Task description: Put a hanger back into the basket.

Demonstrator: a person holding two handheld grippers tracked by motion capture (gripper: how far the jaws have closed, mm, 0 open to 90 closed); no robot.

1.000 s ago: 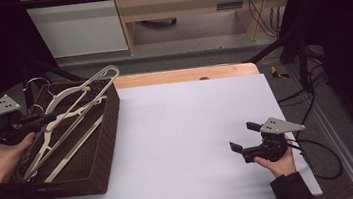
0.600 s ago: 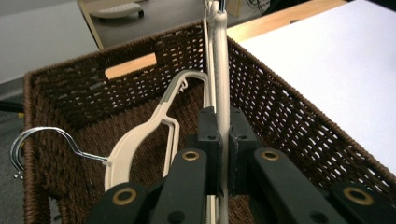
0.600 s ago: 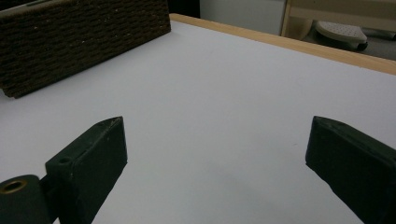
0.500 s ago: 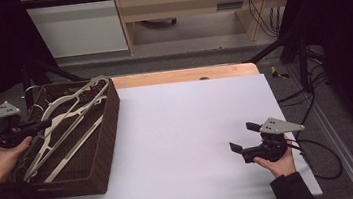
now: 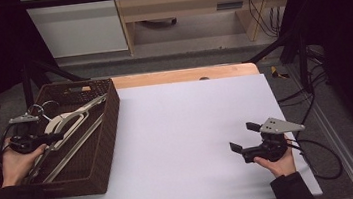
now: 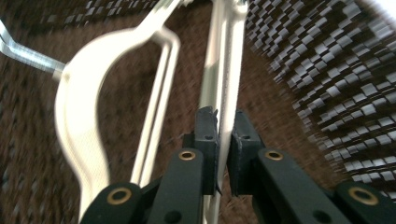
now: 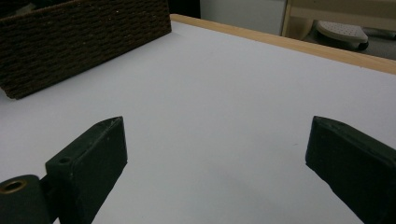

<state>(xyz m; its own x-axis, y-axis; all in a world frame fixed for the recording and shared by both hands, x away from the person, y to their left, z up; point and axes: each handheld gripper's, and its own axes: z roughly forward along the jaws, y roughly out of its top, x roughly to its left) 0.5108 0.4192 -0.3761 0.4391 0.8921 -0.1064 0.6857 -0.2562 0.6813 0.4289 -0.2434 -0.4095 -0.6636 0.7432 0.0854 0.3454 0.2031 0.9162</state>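
Note:
A dark woven basket [image 5: 109, 122] stands on the left end of the white table [image 5: 192, 123]. Inside it lie pale clothes hangers [image 5: 73, 116] with metal hooks. My left gripper [image 5: 43, 140] reaches into the basket from its left side, shut on the straight bar of one hanger [image 6: 224, 70], which passes between the pads of the left gripper [image 6: 224, 135]. Its jaws have just eased a touch wider, with the bar still between them. A second hanger [image 6: 77, 93], with broad shoulders, lies beside it. My right gripper [image 5: 244, 137] rests open on the table's near right, and the right gripper [image 7: 215, 149] holds nothing.
The basket's woven wall [image 7: 84, 42] is far off to the left in the right gripper view. A wooden strip [image 5: 182, 75] edges the table's far side. Cables [image 5: 316, 154] trail from the right gripper past the table's right edge.
The left hand has come down with the hangers, which stuck up over the basket's rim before and now lie low inside it. The right hand has kept still.

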